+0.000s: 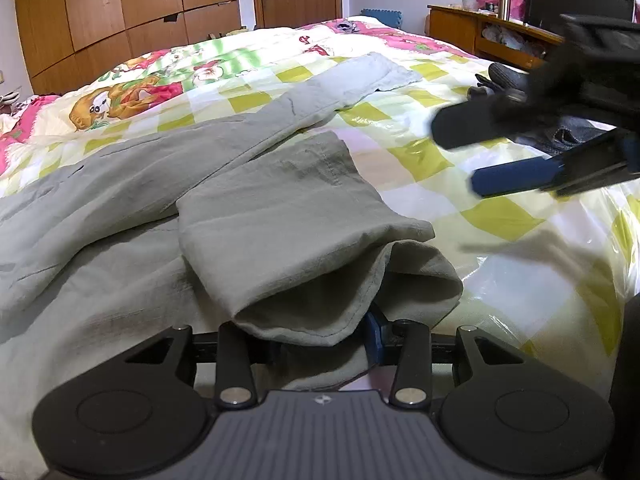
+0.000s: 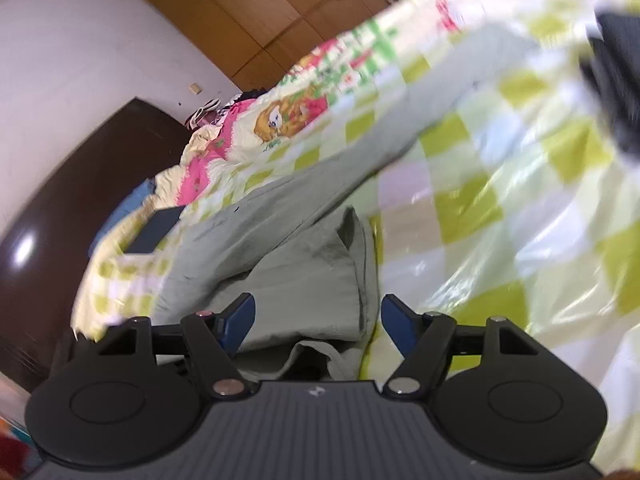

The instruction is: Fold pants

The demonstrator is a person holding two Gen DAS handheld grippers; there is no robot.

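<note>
Pants (image 1: 168, 184): grey-green, spread on a bed (image 1: 500, 216) with a checked yellow and white cover.
Long axis: one leg runs away toward the far right of the left wrist view; the other leg is doubled back, its cuff end lying nearest the camera.
Left claw (image 1: 320, 340): directly under the doubled-back cuff, which drapes over its fingers. Jaws partly apart with cloth between them; whether the pads actually pinch the cloth is hidden.
Right claw (image 2: 316, 320): jaws wide apart, holding nothing. Folded pant cloth lies just ahead between its blue fingers (image 2: 240, 316), not gripped.
Nearer hand: the left, judged to be the one placed to carry the fold onward.
Blur: right wrist view is smeared.
</note>
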